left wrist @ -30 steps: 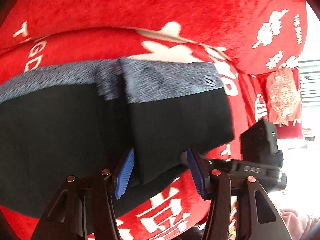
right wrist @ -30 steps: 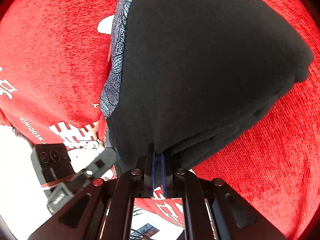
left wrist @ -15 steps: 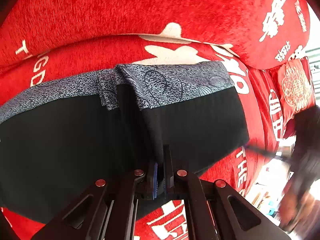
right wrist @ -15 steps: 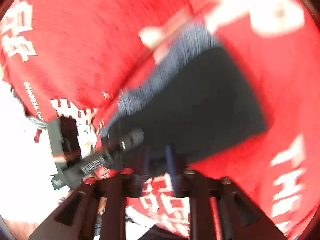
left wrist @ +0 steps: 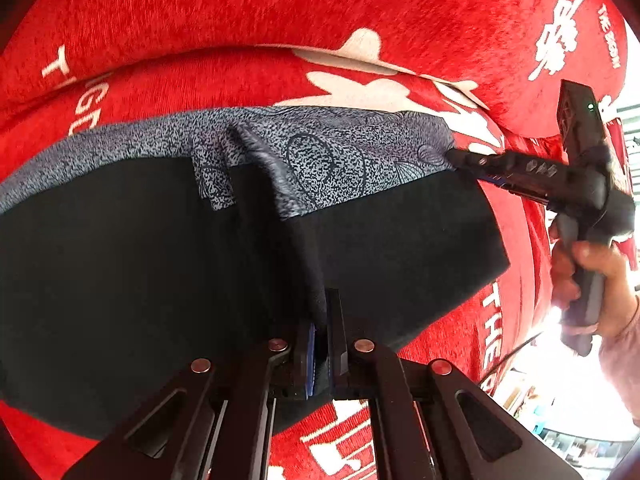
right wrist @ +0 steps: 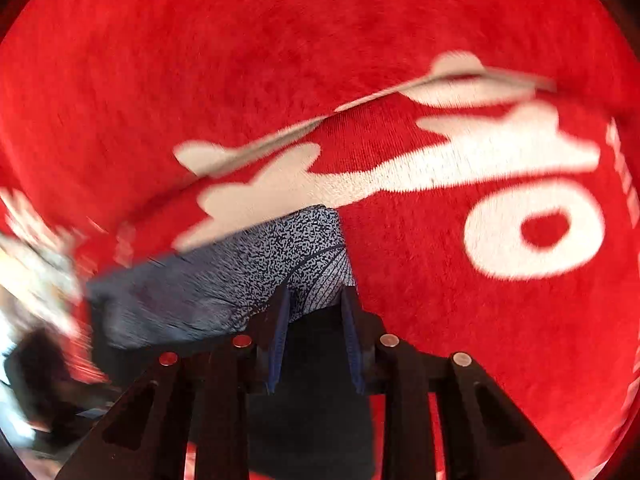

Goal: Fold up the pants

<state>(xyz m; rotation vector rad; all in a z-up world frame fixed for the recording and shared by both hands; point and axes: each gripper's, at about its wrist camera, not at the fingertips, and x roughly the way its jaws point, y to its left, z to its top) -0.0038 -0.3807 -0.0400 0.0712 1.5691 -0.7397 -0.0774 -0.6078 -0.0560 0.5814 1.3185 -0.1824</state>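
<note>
The black pants (left wrist: pixel 120 280) with a grey patterned waistband (left wrist: pixel 320 156) lie on a red cloth-covered surface (left wrist: pixel 280 8). My left gripper (left wrist: pixel 320 320) is shut on a raised fold of the black fabric at the near edge. My right gripper (right wrist: pixel 316 304) is open, its fingers straddling the right corner of the waistband (right wrist: pixel 308 240). The right gripper also shows in the left wrist view (left wrist: pixel 452 156), its tips at that far right waistband corner, held by a hand (left wrist: pixel 592 264).
The red cloth carries large white characters and lettering (right wrist: pixel 532 228). A seam between seat and backrest (left wrist: pixel 360 60) runs behind the pants. The right edge of the surface drops off to a bright room (left wrist: pixel 560 380).
My left gripper closed on the pants fold and stays shut. My right gripper let go of the black fabric, opened, and swung over to the waistband's right corner.
</note>
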